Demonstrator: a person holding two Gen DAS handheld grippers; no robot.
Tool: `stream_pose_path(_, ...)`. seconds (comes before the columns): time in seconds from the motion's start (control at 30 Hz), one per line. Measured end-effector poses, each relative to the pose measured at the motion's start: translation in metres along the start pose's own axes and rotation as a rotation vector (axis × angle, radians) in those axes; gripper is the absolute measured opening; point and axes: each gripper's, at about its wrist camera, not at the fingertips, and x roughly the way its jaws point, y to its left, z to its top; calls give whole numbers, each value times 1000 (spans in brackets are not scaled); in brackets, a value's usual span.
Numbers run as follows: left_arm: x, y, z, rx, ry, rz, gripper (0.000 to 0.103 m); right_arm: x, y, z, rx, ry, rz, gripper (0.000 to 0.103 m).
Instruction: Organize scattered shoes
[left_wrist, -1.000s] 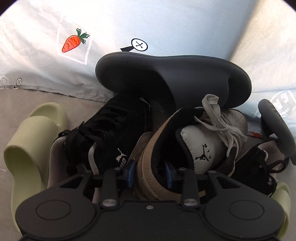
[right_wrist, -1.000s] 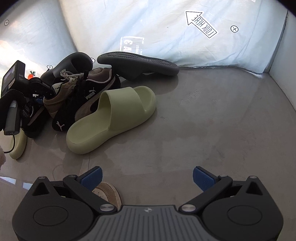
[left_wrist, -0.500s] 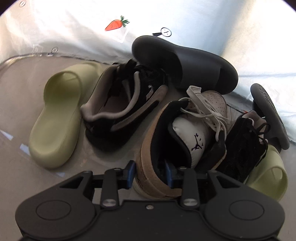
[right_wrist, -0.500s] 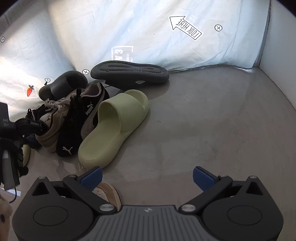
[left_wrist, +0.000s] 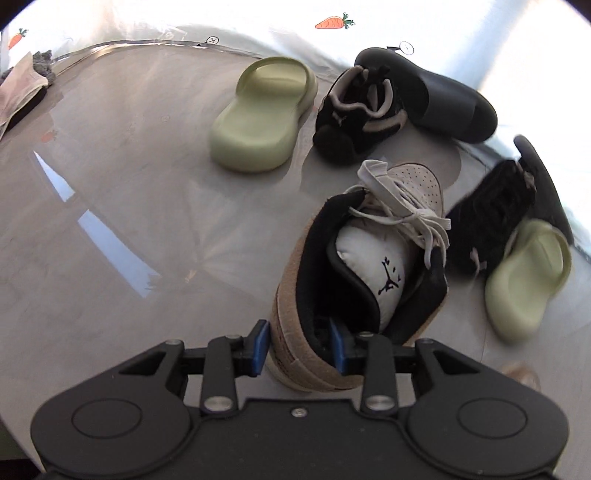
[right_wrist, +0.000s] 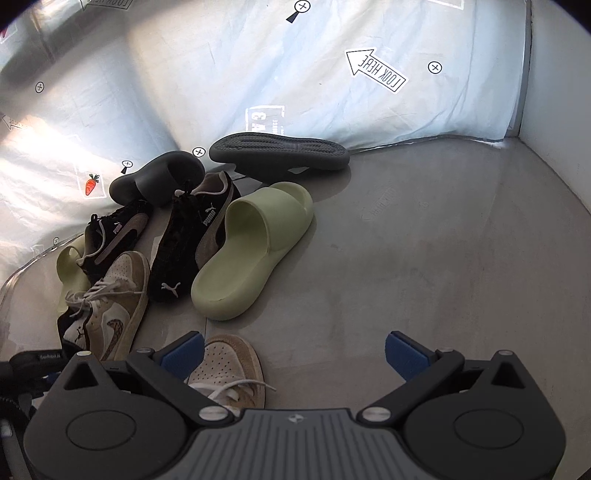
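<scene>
Grey floor (left_wrist: 122, 192) lies under the shoe pile. Left gripper (left_wrist: 299, 347) points down, jaws squeezing the tan sneaker (left_wrist: 354, 280) beside the pile's green slide (left_wrist: 264, 116). Right gripper (right_wrist: 295, 352) tilts down, jaws wide and empty.

In the left wrist view, the tan suede high-top sneaker (left_wrist: 354, 273) sits between the left gripper's (left_wrist: 299, 347) pads, nearest the camera. Behind it lies a black suede sneaker (left_wrist: 358, 125). A pale green foam slide (left_wrist: 262, 118) lies just left of that sneaker, and a dark grey foam slide (left_wrist: 439, 96) lies to its right. Far right, a second pale green foam slide (left_wrist: 524, 280) touches another black suede sneaker (left_wrist: 491, 225).
</scene>
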Motion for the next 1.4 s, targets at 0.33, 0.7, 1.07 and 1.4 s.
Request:
stream_pose_path(0.33,-41,-1,-78,95,87,-57,36,-14,0,-32,-10,59,25,103)
stream_pose_path(0.7,-55,-31,-109,91,148,-15,38,-25,-9,-56,-80,118,30,103)
stream_pose_path(1.07,-85,-26,-132,-35,104,-157,42,-20,-33,-62,-98,195,81,103)
stream_pose_path(1.4,-118,-19,-112,173,-24,-304,42,8,0,-90,-23,371,233,69)
